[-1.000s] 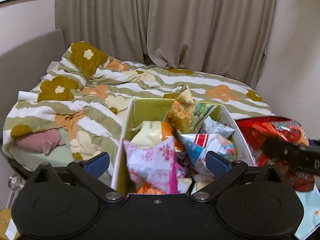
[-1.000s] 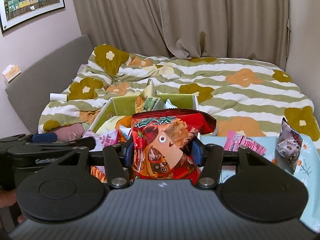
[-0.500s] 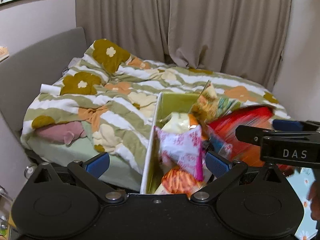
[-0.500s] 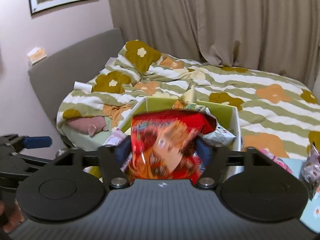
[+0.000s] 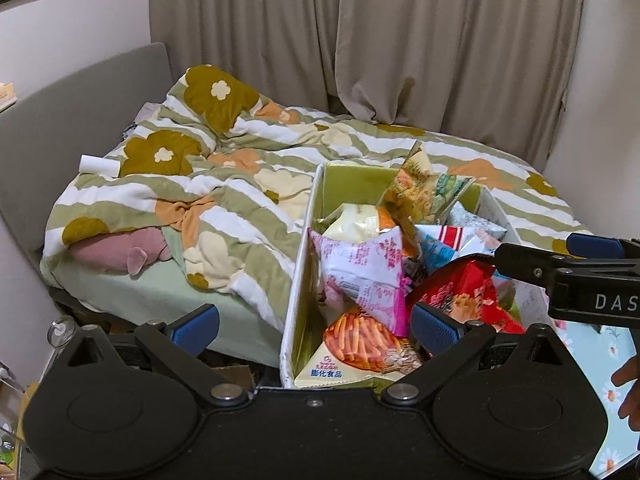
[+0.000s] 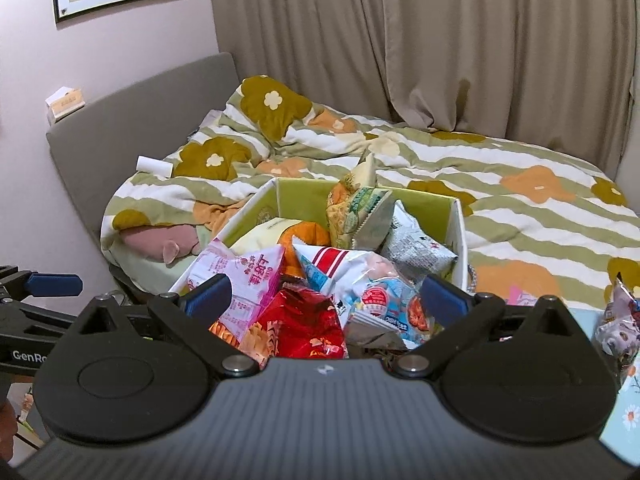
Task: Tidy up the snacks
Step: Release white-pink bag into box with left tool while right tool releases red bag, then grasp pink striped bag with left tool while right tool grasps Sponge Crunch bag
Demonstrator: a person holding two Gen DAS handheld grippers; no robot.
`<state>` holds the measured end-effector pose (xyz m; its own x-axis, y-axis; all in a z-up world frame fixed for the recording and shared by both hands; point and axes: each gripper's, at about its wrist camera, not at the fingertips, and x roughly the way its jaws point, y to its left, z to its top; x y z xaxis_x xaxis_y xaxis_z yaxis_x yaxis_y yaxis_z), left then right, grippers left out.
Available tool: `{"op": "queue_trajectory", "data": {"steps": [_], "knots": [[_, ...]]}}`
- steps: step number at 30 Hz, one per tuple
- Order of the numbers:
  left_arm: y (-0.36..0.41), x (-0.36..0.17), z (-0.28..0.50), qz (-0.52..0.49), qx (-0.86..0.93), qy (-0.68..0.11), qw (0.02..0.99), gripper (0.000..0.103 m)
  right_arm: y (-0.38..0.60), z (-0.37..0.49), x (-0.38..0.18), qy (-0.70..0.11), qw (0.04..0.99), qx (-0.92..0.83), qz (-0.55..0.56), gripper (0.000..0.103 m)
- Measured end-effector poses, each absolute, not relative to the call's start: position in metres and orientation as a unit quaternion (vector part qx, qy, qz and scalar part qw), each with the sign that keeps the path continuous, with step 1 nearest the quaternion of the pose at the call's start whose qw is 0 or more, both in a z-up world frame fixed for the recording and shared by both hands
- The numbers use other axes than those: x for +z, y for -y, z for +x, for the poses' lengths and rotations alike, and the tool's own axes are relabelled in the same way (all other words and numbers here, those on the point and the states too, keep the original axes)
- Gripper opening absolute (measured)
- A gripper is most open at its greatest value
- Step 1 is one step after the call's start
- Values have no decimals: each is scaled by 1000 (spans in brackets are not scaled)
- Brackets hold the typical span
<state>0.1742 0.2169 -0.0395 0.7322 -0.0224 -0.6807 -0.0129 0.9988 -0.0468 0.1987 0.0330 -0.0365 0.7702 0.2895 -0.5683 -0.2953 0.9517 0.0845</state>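
Note:
A green-lined box (image 5: 352,178) (image 6: 304,192) full of snack bags stands at the bed's near edge. A red snack bag (image 5: 460,300) (image 6: 300,324) lies on top of the pile at the near end, free of any gripper. A pink and white bag (image 5: 364,268) (image 6: 240,276) lies beside it. My right gripper (image 6: 326,298) is open and empty just above the red bag; it also shows at the right of the left wrist view (image 5: 560,264). My left gripper (image 5: 314,326) is open and empty over the box's near left wall.
A flowered striped duvet (image 5: 240,184) covers the bed, with curtains (image 5: 400,40) behind. A light blue floral cloth (image 6: 624,420) at the right holds more snack bags (image 6: 616,320). A pink plush (image 5: 116,252) lies at the bed's left edge.
My right gripper carried the red bag left over the box, opened and let it go onto the pile. My left gripper shifted left of the box.

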Motion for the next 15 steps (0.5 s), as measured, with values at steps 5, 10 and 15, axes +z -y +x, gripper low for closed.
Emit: {"op": "queue_trajectory", "data": {"steps": [5,10,15], "knots": [[-212,-32,172,-20,-20,-359,933,103,-24,190,-27,-299,944,141,5,103],[-201,-23,167,-15,-28,-348,937,103,-10,179,-18,-294,947,130,19,103],[-179,-17,162,-2,-33,-341,939,103,17,167,-13,-273,955,111,34,103]]}}
